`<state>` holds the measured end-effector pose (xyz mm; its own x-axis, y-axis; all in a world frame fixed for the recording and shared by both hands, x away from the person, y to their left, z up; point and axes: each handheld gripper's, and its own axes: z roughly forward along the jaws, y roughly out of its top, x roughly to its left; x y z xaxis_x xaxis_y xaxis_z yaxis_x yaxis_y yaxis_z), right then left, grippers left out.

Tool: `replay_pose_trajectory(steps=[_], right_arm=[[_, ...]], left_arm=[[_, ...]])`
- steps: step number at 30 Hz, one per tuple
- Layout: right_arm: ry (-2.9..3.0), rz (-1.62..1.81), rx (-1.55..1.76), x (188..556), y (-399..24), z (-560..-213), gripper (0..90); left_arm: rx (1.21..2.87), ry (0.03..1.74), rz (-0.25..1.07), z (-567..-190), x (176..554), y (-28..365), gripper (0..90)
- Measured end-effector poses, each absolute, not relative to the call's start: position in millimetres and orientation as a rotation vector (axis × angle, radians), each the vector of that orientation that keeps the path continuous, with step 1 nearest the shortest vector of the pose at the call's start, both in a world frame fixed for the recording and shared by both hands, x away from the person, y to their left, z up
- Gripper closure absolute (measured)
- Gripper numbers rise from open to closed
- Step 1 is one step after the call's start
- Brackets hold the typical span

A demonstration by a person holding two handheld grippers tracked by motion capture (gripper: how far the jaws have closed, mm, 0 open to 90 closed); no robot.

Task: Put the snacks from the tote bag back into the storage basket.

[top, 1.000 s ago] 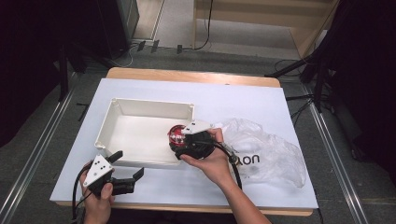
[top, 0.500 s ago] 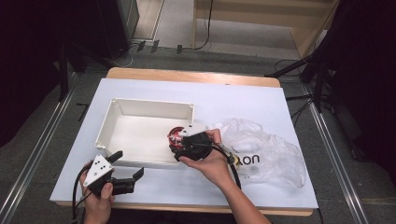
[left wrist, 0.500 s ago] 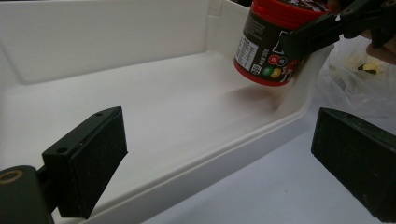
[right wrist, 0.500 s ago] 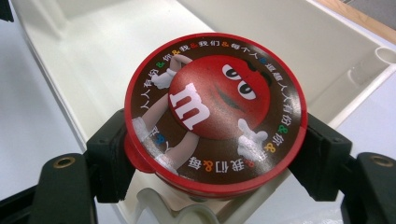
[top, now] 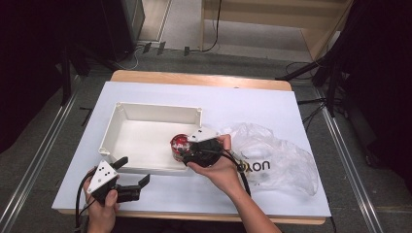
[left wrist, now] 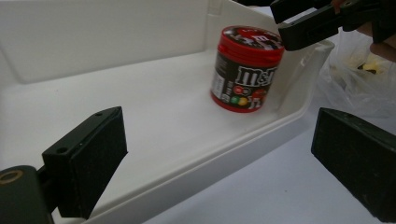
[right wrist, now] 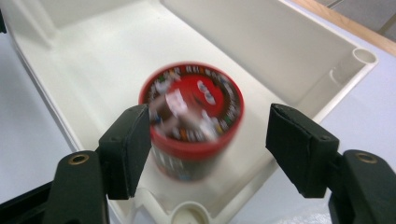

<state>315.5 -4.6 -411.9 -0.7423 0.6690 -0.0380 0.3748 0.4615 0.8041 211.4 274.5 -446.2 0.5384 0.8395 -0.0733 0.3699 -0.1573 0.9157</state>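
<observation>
A red M&M's can (top: 179, 141) stands inside the white tray (top: 150, 108), close to its near right corner. My right gripper (top: 183, 148) hovers just over it. In the right gripper view the blurred can (right wrist: 196, 107) lies between and below the jaws; these have just been closing, and a gap still shows at the right pad (right wrist: 299, 144), so the right gripper (right wrist: 210, 140) is open. In the left gripper view the can (left wrist: 245, 70) rests on the tray floor (left wrist: 140, 93), with a right jaw tip (left wrist: 317, 23) above its lid. My left gripper (top: 133, 170) is open at the tray's near edge, holding nothing.
A crumpled clear plastic bag (top: 277, 160) lies on the white table top (top: 243, 102) right of the tray, behind my right hand. The tray's far wall (right wrist: 261, 42) and corner posts stand up around the can. Dark floor and rails surround the table.
</observation>
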Motion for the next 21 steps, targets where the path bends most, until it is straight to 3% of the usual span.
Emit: replay_pose_trajectory(steps=[9, 21], right_arm=[[2.361, 1.233, 0.889, 315, -12, -410, 30.3], [2.282, 1.276, 0.967, 315, -39, -403, 20.5]], left_arm=[[1.752, 1.009, 0.566, -447, 213, 274, 3.5], [1.758, 0.992, 0.560, -447, 219, 269, 3.5]])
